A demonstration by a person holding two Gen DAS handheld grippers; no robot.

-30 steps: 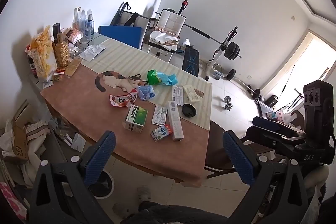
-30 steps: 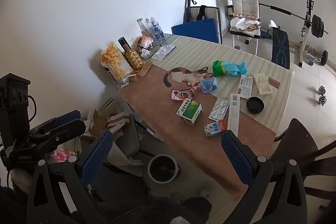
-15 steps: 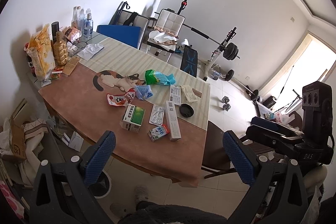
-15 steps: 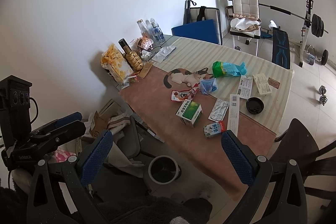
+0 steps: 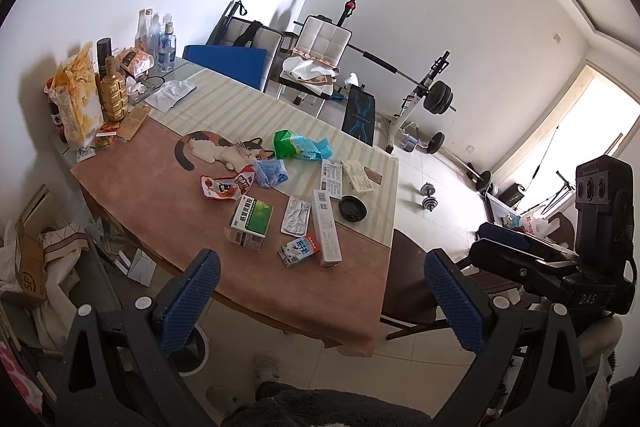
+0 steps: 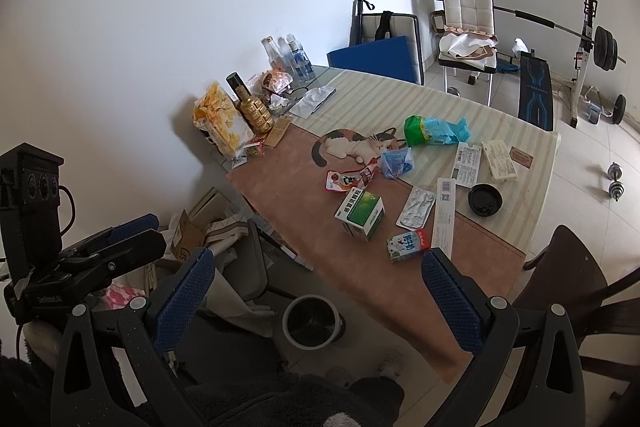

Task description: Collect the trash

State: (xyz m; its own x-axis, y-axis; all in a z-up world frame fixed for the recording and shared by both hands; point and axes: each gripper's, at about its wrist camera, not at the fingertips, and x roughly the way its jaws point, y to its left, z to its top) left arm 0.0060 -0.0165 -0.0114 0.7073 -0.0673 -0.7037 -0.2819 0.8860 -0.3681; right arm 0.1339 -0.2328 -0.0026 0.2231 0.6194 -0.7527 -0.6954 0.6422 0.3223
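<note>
On the counter, well ahead of both grippers, lies the trash: a green-and-white carton upright near the middle, a crinkled foil blister beside it, a long white box, and a small milk carton nearest the front edge. Farther back are a red pouch, a crumpled blue wrapper and a green-blue bag. A black lid sits on the striped cloth. The left gripper and right gripper both hold their blue ridged jaws spread wide with nothing between them, above the floor short of the counter. A round bin stands below the counter edge, its contents too dark to make out. Print on the packets is unreadable.
</note>
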